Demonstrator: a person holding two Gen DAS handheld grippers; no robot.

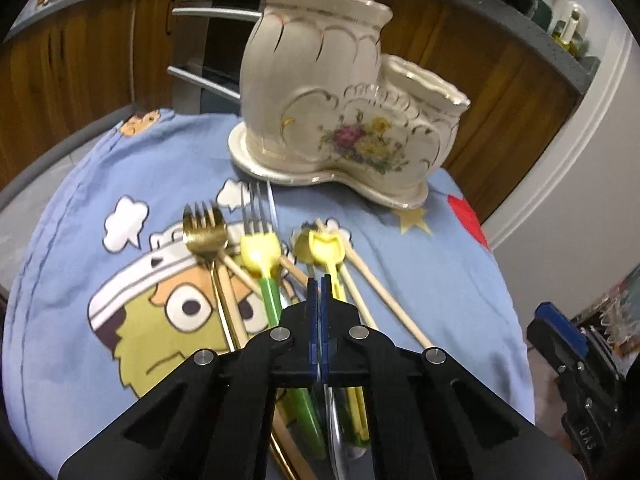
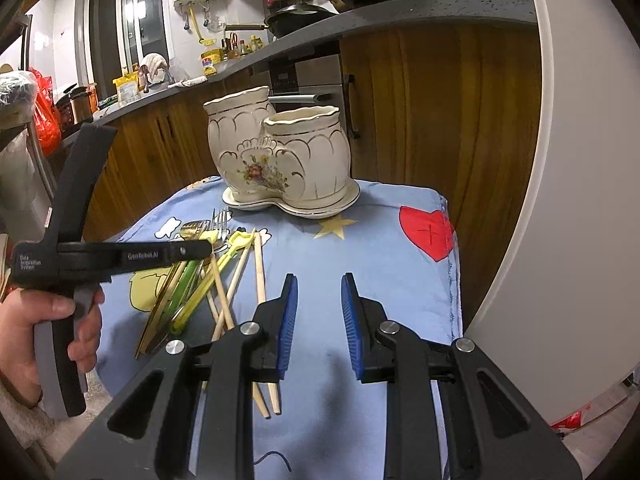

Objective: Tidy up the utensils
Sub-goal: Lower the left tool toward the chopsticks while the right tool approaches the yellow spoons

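Gripping a thin clear-handled utensil (image 1: pixel 334 420) from the pile just before the ceramic holder (image 1: pixel 344 112), the left tool (image 1: pixel 320 292) is pinched closed on it. Lift straight, clearing the chopsticks (image 1: pixel 384 284), then tip it into a compartment; the right tool (image 2: pixel 319 292) waits open.

Left gripper (image 1: pixel 320 292) pinched closed over a pile of utensils.
Ahead of it stands a cream ceramic holder (image 1: pixel 344 108).

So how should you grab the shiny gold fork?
Probably by its thin handle, below the head. The shiny gold metal fork lies flat on the blue cartoon cloth at the left edge of the pile, tines toward the cream ceramic holder. Come from above with the jaws across the handle; its left side looks free, while wooden chopsticks crowd the right.
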